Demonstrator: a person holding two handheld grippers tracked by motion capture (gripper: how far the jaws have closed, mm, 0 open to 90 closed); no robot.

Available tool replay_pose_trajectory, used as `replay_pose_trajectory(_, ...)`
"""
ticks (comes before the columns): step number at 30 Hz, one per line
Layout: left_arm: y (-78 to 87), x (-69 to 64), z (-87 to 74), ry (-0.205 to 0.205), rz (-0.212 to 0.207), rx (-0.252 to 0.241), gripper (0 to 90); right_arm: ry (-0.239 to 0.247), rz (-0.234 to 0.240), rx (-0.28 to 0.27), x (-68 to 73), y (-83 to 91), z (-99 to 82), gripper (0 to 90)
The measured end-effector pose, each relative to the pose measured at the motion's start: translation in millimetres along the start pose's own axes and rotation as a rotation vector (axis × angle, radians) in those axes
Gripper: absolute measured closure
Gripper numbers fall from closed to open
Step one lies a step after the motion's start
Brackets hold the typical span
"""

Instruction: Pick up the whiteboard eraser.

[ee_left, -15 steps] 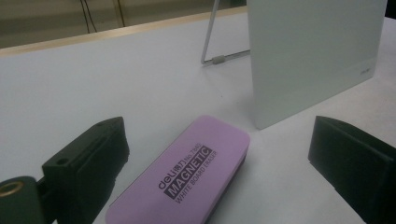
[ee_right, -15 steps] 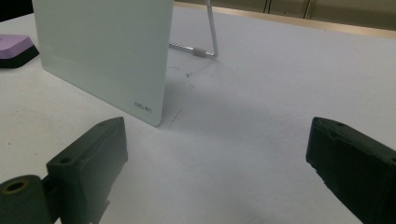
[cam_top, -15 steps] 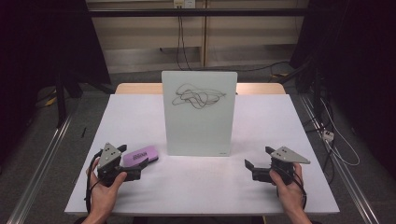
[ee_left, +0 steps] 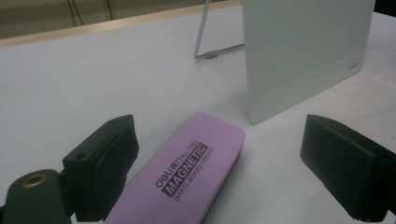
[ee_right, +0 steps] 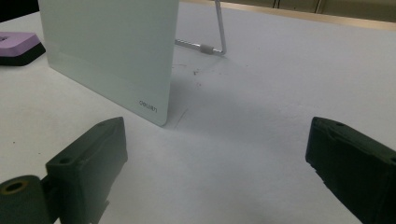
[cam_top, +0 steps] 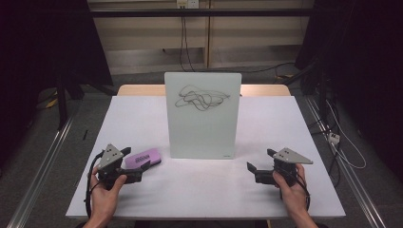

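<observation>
**Both grippers open at the table's near edge, eraser between the left jaws**

At the left of the high view, the person's left hand (cam_top: 102, 190) holds the left gripper (cam_top: 139, 167) low over the white table (cam_top: 199, 190), its grey plate on top and a cable looping beside the wrist. Its jaws stand wide apart. In the left gripper view the purple eraser (ee_left: 187, 175) lies flat on the table between them, closer to the left jaw, touching neither that I can tell; its label reads "MAGNETIC WHITE BOARD ERASER". In the high view the eraser (cam_top: 142, 157) sits just left of the board's lower left corner.

In the middle, the whiteboard (cam_top: 203, 116) stands upright, leaning slightly back on a wire stand (ee_left: 208, 35). A black scribble (cam_top: 199, 98) covers its upper part.

At the right, the right hand (cam_top: 290, 187) holds the right gripper (cam_top: 253, 162), well apart from the board. Its jaws are also spread wide, with bare table between them. In the right gripper view the board's lower corner carries a small "deli" mark (ee_right: 148, 108).
</observation>
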State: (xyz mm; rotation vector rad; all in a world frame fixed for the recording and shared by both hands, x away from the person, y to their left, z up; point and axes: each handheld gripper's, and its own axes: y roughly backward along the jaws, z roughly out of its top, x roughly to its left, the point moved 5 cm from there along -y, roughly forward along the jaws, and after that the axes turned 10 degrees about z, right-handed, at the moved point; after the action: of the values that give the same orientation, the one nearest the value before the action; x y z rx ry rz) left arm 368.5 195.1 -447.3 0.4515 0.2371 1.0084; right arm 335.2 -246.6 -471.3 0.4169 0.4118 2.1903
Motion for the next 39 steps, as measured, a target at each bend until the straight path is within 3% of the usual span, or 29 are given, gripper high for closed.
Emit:
replay_pose_trajectory(2,-0.6,0.7,0.1,-0.002,-0.011,0.012,9.5,-0.002,0.004,-0.003,0.8,-0.1,0.3,5.4)
replay_pose_trajectory(5,-2.8,2.5,1.1,-0.037,-0.022,0.035,8.9,0.003,0.005,-0.004,0.6,-0.6,0.9,5.4)
replay_pose_trajectory(9,-1.7,3.4,4.7,-0.043,-0.039,0.053,9.3,0.005,0.009,0.002,0.8,-2.4,0.5,5.3)
replay_pose_trajectory(14,-3.2,7.5,7.7,-0.071,-0.023,0.070,7.7,0.011,0.013,0.004,1.6,-3.5,0.4,5.3)
replay_pose_trajectory(19,-5.5,10.0,13.5,-0.091,-0.063,0.093,5.6,0.005,0.010,0.001,1.3,-3.3,0.7,5.3)
replay_pose_trajectory(23,-6.4,12.7,19.3,-0.123,-0.072,0.110,5.4,0.010,0.014,0.009,1.8,-4.8,0.9,5.2)
replay_pose_trajectory(29,-13.7,15.8,26.5,-0.152,-0.105,0.164,6.9,0.011,0.013,0.002,2.1,-4.0,1.5,5.3)
replay_pose_trajectory(33,-20.2,15.6,32.0,-0.193,-0.111,0.178,8.2,0.012,0.015,-0.001,2.2,-4.4,2.3,5.3)
replay_pose_trajectory(39,-27.8,15.9,31.3,-0.242,-0.141,0.248,9.4,0.016,0.031,0.004,3.8,-7.2,2.3,5.3)
